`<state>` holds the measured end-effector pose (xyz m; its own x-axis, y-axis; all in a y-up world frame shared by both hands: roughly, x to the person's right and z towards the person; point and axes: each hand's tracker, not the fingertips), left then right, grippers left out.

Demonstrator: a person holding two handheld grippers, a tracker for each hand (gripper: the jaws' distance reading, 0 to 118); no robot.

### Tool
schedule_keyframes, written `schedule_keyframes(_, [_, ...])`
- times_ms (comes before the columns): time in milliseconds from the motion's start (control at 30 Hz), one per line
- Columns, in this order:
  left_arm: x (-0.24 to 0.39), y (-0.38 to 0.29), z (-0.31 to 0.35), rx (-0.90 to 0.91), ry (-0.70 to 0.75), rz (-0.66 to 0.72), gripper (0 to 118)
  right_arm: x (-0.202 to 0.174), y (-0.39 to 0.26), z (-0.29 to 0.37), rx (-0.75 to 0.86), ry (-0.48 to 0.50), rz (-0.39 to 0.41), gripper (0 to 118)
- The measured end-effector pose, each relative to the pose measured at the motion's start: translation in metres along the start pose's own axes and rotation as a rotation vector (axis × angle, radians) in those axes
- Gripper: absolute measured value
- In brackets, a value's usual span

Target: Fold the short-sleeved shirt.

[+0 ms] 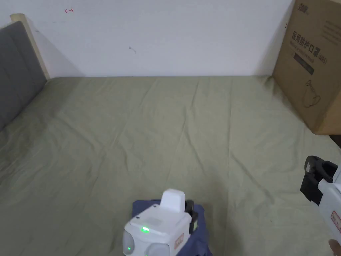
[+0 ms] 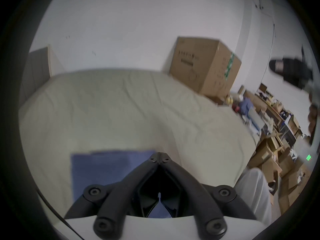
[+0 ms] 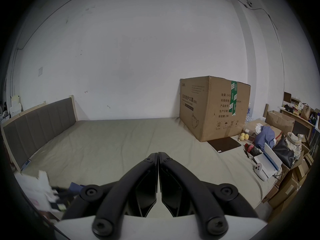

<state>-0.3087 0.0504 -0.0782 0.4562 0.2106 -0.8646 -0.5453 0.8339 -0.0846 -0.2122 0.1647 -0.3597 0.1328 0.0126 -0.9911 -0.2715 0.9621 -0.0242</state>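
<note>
The blue shirt (image 2: 107, 167) lies folded at the lower left of the left gripper view, on the bed (image 2: 103, 105), under the left hand-held gripper (image 2: 159, 154), jaws closed on nothing. The right gripper view shows the right hand-held gripper (image 3: 158, 154), jaws also together and empty, with a cardboard box (image 3: 213, 108) at right; the head view puts it at the lower right edge.

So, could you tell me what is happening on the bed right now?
A person holds two black-jawed grippers over an olive-green bed sheet. The left gripper hovers, jaws together, above a blue shirt lying in a flat rectangle near the bed's front edge. The right gripper, also shut and holding nothing, is off to the side. A large cardboard box stands at the far corner.
</note>
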Motion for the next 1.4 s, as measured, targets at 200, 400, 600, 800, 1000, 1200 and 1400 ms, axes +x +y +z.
schedule_keyframes(200, [-0.032, 0.070, 0.068, 0.256, 0.127, -0.142, 0, -0.027, 0.018, 0.010, 0.077, 0.020, -0.028, 1])
schedule_keyframes(400, [-0.071, 0.108, 0.113, 0.408, 0.273, -0.199, 0, -0.051, 0.030, 0.014, 0.143, 0.040, -0.008, 1])
schedule_keyframes(600, [-0.098, 0.112, 0.143, 0.489, 0.397, -0.189, 0, -0.075, 0.037, 0.021, 0.204, 0.038, 0.015, 1])
schedule_keyframes(800, [-0.116, 0.099, 0.151, 0.510, 0.450, -0.154, 0, -0.093, 0.037, 0.017, 0.261, 0.018, 0.080, 1])
schedule_keyframes(1000, [-0.121, 0.096, 0.158, 0.514, 0.455, -0.119, 0, -0.098, 0.038, 0.013, 0.268, 0.037, 0.085, 1])
schedule_keyframes(1200, [-0.123, 0.094, 0.159, 0.514, 0.455, -0.086, 0, -0.099, 0.037, 0.010, 0.259, 0.050, 0.087, 1])
schedule_keyframes(1400, [-0.125, 0.094, 0.159, 0.509, 0.454, -0.067, 0, -0.101, 0.034, 0.002, 0.248, 0.058, 0.090, 1])
